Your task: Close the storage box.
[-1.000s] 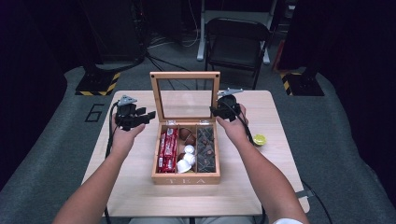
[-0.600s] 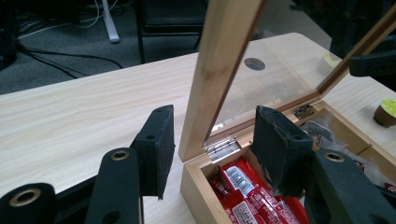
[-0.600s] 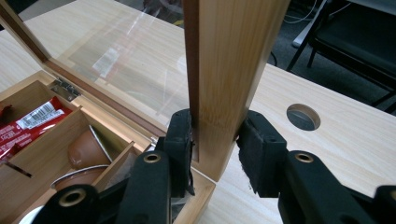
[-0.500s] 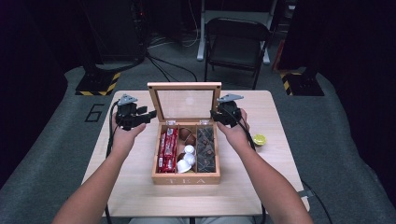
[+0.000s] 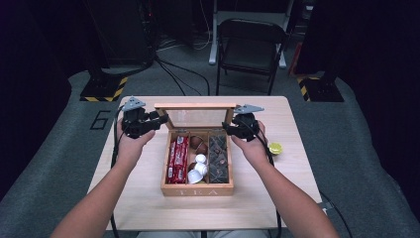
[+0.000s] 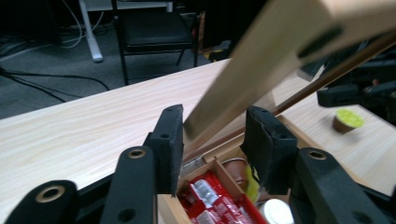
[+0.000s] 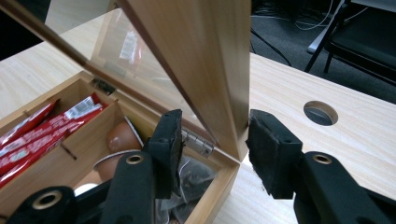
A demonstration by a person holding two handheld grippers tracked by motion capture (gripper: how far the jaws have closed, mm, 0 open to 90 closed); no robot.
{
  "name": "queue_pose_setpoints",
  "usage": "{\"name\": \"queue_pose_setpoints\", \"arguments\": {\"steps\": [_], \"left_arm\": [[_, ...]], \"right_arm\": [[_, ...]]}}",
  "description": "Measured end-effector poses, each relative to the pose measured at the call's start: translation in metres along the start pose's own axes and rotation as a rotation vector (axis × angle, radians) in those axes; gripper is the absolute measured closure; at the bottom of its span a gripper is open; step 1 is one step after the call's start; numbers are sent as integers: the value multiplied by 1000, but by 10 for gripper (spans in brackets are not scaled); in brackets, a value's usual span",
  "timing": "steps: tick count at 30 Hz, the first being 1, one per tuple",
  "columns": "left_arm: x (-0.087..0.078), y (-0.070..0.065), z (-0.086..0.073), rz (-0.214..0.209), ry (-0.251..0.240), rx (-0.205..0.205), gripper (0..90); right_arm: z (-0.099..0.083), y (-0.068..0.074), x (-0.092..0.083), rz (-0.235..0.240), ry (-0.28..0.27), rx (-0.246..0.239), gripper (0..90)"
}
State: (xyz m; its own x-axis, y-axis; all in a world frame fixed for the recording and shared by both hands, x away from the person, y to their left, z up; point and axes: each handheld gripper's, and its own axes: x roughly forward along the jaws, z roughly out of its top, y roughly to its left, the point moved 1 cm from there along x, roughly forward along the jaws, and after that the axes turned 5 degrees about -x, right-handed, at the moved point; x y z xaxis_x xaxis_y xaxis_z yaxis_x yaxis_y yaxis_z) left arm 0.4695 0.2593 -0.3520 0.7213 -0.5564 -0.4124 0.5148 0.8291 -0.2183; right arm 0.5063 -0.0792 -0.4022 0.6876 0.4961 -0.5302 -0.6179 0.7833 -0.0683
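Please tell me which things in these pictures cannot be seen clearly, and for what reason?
- Right compartment of the wooden box: its dark contents are too small and dark in the high view; the right gripper hides them in its own view.
- Left gripper: the lid lies between its jaws, but contact is unclear.
- Capsules in the middle compartment: any markings are too small to read.
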Motion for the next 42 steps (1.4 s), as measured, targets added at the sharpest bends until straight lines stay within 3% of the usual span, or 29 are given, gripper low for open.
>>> {"name": "queue_pose_setpoints", "arguments": {"steps": [12, 17, 21, 28, 34, 42], "left_arm": [[-10, -8, -9, 2, 35, 53, 583], [-16, -11, -20, -13, 45, 58, 580], [-20, -13, -28, -22, 63, 58, 578], [-27, -16, -43, -40, 78, 61, 579], [-31, -19, -57, -44, 91, 79, 579], [-34, -22, -79, -52, 92, 75, 578]], "right_arm": [[-7, 12, -24, 27, -28, -51, 469], [-16, 18, -38, 27, -54, -61, 462], [-20, 21, -53, 44, -98, -33, 463], [-26, 30, -68, 79, -87, -22, 464], [-30, 42, -80, 104, -86, -59, 464], [-42, 53, -94, 117, -112, -62, 486]]}}
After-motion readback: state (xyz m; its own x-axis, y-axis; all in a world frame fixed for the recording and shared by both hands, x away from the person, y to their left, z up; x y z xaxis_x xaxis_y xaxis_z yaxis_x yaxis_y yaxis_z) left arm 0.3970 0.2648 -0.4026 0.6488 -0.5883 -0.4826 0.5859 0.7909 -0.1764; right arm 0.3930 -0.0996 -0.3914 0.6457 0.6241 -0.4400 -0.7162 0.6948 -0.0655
